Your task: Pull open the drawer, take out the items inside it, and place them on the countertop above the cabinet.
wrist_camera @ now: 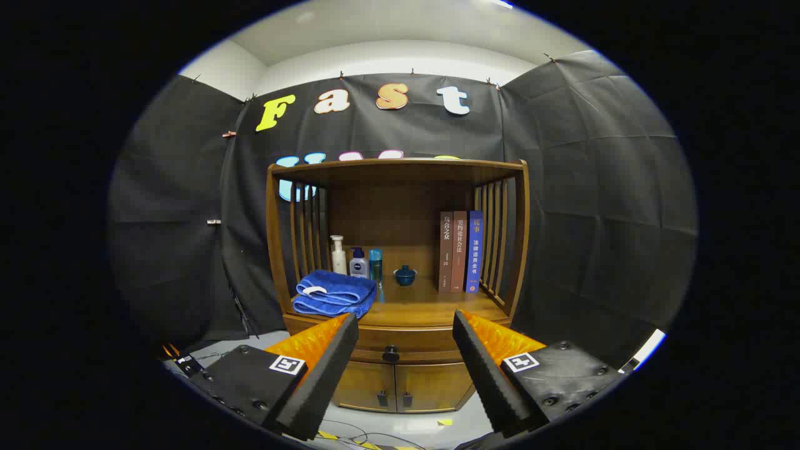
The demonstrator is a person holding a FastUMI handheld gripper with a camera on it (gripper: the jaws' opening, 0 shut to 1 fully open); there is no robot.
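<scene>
1. Tongs (405, 325) spread wide, nothing held, both fingers clear of the cabinet.
2. Aimed at the front of a wooden cabinet (273, 250); drawer knob (390, 354) visible in the gap between the fingers, just ahead.
3. Drawer (403, 340) shut, flush with the cabinet front, directly below the desk (431, 300). Contents hidden.
4. Two lower doors (400, 387) under the drawer at 6 o'clock from the knob, each with a small dark pull near the centre seam.
5. On the desk, at 10 o'clock from the knob: folded blue towel (334, 292), near the front edge, left side.
6. Behind the towel, at 12 o'clock from it: white pump bottle (338, 254), white-and-blue bottle (358, 264), teal bottle (375, 265), standing upright in a row, close together.
7. Small dark blue lidded cup (405, 275) near the middle of the desk, at 3 o'clock from the bottles, apart from them.
8. Three books (459, 251) upright at 3 o'clock from the cup, touching each other, beside the right slatted side (494, 240).
9. Slatted sides left and right, solid top board (400, 165) over the alcove.
10. Cables (350, 431) on the floor at 6 o'clock, below the doors.
</scene>
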